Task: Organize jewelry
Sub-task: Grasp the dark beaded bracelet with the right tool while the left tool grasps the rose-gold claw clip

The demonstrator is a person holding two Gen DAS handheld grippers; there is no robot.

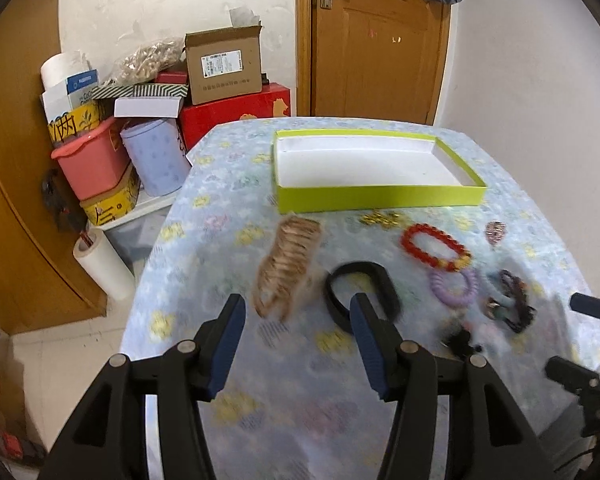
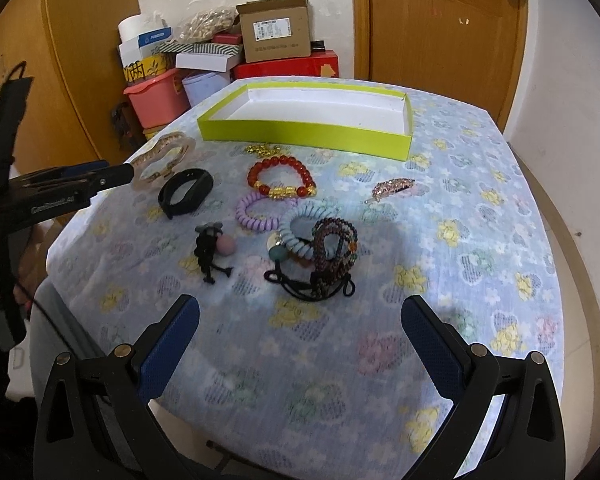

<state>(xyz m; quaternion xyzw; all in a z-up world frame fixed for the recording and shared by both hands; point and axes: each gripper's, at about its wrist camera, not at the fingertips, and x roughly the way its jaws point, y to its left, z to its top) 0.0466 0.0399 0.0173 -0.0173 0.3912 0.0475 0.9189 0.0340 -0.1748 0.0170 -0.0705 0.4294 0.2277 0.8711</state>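
At the far side of the table (image 2: 480, 184) sits the green tray (image 2: 300, 134), empty. Nearer lie the jewelry pieces, none sorted. Left gripper (image 1: 298, 308) is spread wide, holding nothing, apparently closing on the beige hair clip (image 1: 286, 266), though that view is blurred. Right gripper (image 2: 300, 316) is wide open, holding nothing. Next: grasp the clip's edge.

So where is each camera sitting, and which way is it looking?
Left wrist: sits on the left gripper, looking across the table at the black band and green box; its own open fingers show.
Right wrist: sits on the right gripper, looking over the jewelry; its open fingers and the left gripper show.
Both share the box and red bracelet.
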